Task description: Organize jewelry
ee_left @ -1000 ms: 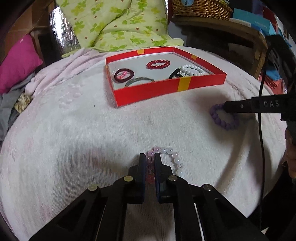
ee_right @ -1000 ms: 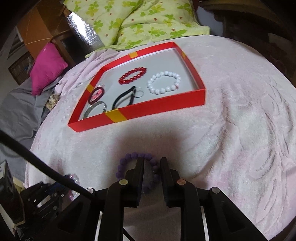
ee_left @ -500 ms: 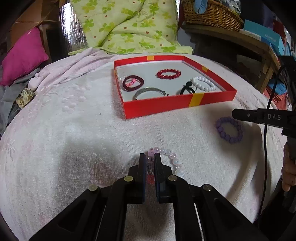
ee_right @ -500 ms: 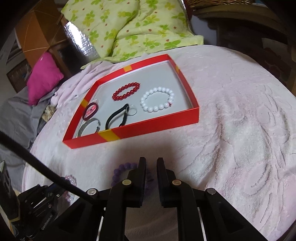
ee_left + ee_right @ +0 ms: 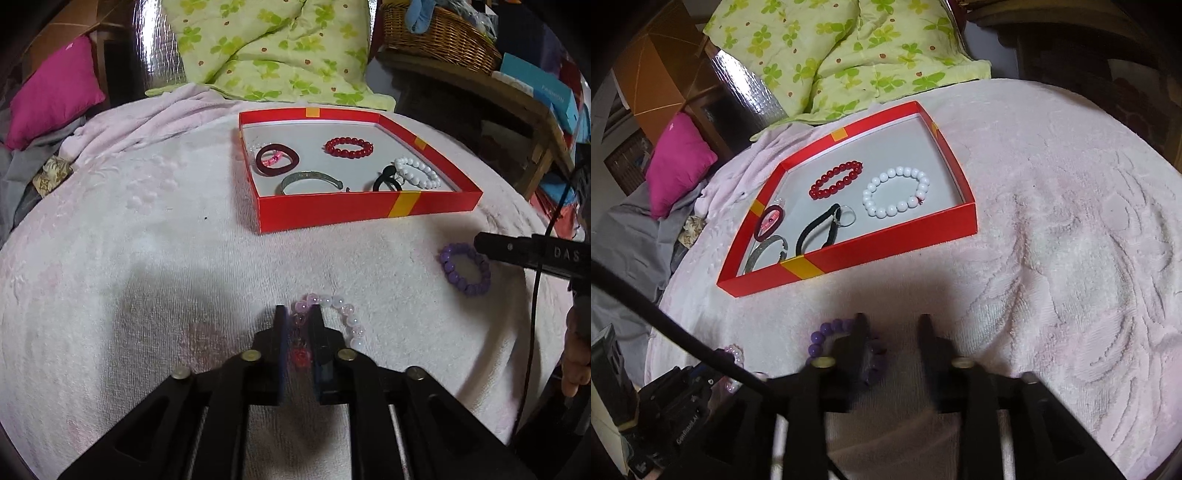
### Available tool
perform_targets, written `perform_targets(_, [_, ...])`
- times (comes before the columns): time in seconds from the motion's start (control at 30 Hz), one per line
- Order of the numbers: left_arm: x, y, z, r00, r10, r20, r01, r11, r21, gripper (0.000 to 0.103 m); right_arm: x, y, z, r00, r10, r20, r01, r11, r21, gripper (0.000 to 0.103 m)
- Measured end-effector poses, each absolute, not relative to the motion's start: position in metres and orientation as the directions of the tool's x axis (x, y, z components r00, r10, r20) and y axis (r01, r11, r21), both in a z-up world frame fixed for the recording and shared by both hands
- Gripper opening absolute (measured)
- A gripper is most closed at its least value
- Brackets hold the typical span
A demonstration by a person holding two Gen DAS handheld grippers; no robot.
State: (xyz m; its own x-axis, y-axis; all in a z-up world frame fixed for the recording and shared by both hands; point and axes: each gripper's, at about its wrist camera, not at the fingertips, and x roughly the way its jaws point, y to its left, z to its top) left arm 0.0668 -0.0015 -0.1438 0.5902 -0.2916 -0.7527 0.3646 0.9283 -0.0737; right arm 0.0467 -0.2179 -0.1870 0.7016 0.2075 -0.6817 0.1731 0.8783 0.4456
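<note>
Left tongs (image 5: 298, 316) narrow, just opening, astride glassy pink beads (image 5: 334, 314) lying on the fluffy pale towel (image 5: 147, 258); pads apparently not pressing. Right tongs (image 5: 892, 321) moderately wide, just opening, empty between; matte purple beads (image 5: 827, 334) under and beside the left finger. Ahead of both tongs, shallow red cardboard tray (image 5: 351, 214) holding round red beads (image 5: 349, 147), white beads (image 5: 417, 173), a dark ring (image 5: 277, 158), a grey bangle (image 5: 310, 179) and a black loop (image 5: 816, 232). Beyond, leaf-print quilt (image 5: 273, 55); a black cable (image 5: 683, 343) crossing the right view's left corner.
</note>
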Motion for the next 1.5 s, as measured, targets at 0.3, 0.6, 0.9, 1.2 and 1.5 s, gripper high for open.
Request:
perform_targets(0.3, [0.064,0.000,-0.145,0.576,-0.317,-0.754,0.373,0.922,-0.103,0.034,0.046,-0.189,-0.186,0.673,0.122,-0.729,0.098,0.963,0.251,0.017])
perform_targets(0.6, [0.059,0.002,-0.146,0.558,-0.347,-0.754,0.389,0.912,-0.131,0.047,0.040,-0.183,-0.179,0.707,0.039,-0.706,0.107,0.981,0.162,0.010])
perform_targets(0.9, [0.052,0.001,-0.141,0.524,-0.419,-0.742,0.428,0.882,-0.195,0.061,0.038,-0.205,-0.168,0.728,0.080,-0.681,0.155,0.948,0.277,0.010])
perform_targets(1.2, [0.043,-0.023,-0.147,0.540,-0.372,-0.755,0.501,0.863,-0.067,0.066,0.041,-0.203,-0.174,0.705,0.135,-0.696,0.142,0.935,0.326,0.010])
perform_targets(1.5, [0.048,-0.018,-0.148,0.553,-0.371,-0.746,0.490,0.869,-0.068,0.043,0.040,-0.200,-0.175,0.703,0.127,-0.699,0.146,0.937,0.317,0.010])
